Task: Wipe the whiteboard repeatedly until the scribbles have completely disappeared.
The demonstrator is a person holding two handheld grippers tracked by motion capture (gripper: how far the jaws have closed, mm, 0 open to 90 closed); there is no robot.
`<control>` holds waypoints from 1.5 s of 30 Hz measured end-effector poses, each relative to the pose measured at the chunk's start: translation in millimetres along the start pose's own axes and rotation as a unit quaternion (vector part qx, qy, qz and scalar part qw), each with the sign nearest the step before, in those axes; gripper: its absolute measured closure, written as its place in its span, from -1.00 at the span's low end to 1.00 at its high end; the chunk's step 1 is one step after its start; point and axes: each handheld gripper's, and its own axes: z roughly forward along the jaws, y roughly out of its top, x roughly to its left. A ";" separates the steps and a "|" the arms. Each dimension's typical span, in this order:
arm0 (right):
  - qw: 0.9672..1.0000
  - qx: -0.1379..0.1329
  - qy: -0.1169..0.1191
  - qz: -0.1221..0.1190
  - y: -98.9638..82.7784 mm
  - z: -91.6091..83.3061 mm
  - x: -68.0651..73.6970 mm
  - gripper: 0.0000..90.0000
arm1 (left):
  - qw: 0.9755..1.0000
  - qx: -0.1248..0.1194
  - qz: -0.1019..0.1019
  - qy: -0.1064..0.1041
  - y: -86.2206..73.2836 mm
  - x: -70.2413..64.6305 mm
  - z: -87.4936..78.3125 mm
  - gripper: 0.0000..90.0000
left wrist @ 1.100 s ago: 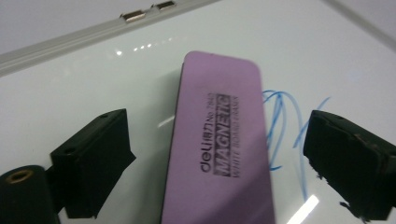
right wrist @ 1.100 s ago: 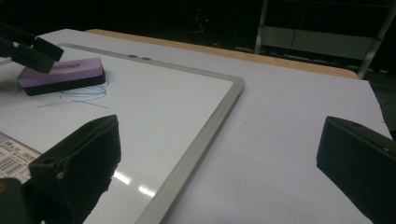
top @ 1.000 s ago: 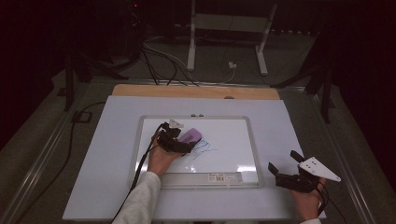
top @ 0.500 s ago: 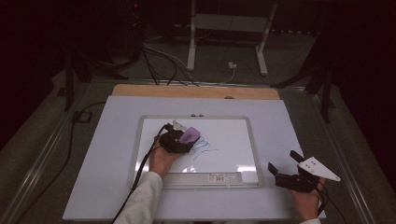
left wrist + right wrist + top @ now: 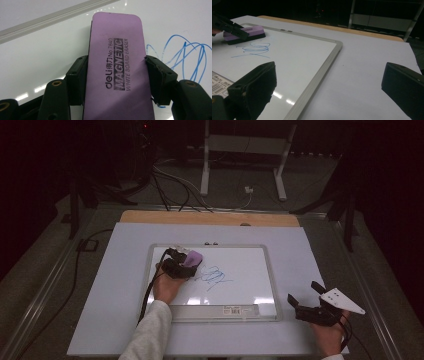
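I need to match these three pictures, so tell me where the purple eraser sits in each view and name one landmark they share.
High view: the eraser lies on the whiteboard, left of centre, held by the left gripper.
Left gripper view: the eraser stands at the centre, clamped between the black fingers.
Right gripper view: the eraser is at the upper left, far off.
Shared landmark: the blue scribble just beside the eraser.

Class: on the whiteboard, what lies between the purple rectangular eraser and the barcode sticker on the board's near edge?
In the high view, a blue marker scribble lies between the purple eraser and the barcode sticker, with bare whiteboard around it.
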 end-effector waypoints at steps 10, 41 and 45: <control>1.000 0.000 0.000 -0.001 0.0 0.1 0.8 -0.99 | 0.998 0.005 0.062 -0.028 -3.4 -43.0 -2.0 -0.07; 1.000 -0.001 -0.002 0.000 -0.2 -1.1 -0.2 -0.99 | 1.000 0.013 0.016 -0.011 -7.2 -21.1 -6.8 -0.07; 1.000 0.000 -0.002 0.002 -0.5 -1.0 -0.7 -0.99 | 1.000 0.013 -0.019 0.010 -5.1 -1.0 -6.3 -0.07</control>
